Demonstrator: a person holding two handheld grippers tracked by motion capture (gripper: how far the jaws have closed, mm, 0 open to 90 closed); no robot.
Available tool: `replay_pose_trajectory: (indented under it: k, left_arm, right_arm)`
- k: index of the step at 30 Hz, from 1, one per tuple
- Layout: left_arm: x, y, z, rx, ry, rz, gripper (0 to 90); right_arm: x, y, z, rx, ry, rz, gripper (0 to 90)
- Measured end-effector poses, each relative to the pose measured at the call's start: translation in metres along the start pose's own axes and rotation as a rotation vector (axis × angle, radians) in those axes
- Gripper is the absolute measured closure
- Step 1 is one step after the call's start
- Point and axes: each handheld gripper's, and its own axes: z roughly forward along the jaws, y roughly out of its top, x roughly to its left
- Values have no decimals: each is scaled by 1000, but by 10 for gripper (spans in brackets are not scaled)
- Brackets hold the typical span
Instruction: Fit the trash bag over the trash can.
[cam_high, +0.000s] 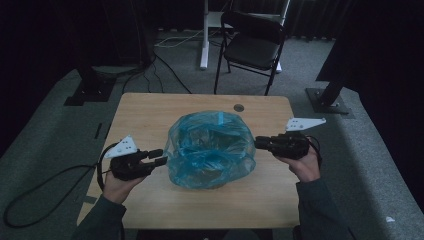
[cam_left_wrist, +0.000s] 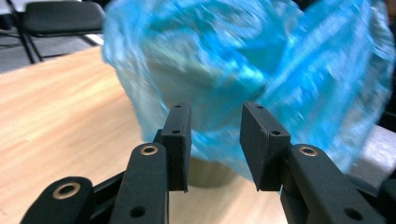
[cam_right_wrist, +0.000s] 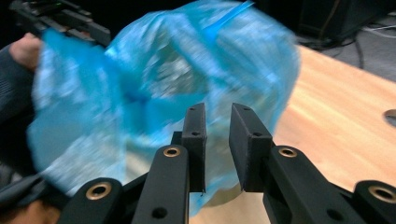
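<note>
Bag (cam_high: 210, 150), blue plastic, centre frame over a bin: left gripper (cam_high: 161, 156) and right gripper (cam_high: 260, 142) flank it, jaws parted, empty; next, likely re-grip its rim.

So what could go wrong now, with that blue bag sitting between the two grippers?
The blue plastic bag is puffed up loosely over something pale inside, and both the left gripper and the right gripper have open jaws with nothing pinched, so the film may slump or slide off. If either closes again, it might catch only a thin fold and tear it, or drag the whole bundle across the table.
</note>
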Motion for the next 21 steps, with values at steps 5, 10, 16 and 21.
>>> replay_pose_trajectory:
  k: [5,10,16,21]
  left_arm:
    - [12,15,17,-14,37,-7,628]
    - [25,28,30,-47,69,-35,595]
    - [38,37,48,-27,68,-75,506]
    - [47,42,61,-33,68,-106,542]
  right_arm:
    - [-11,12,11,-19,-63,1,728]
    - [-21,19,22,-31,-99,6,702]
    - [-32,23,38,-30,-75,30,638]
    - [-37,25,52,5,-53,39,673]
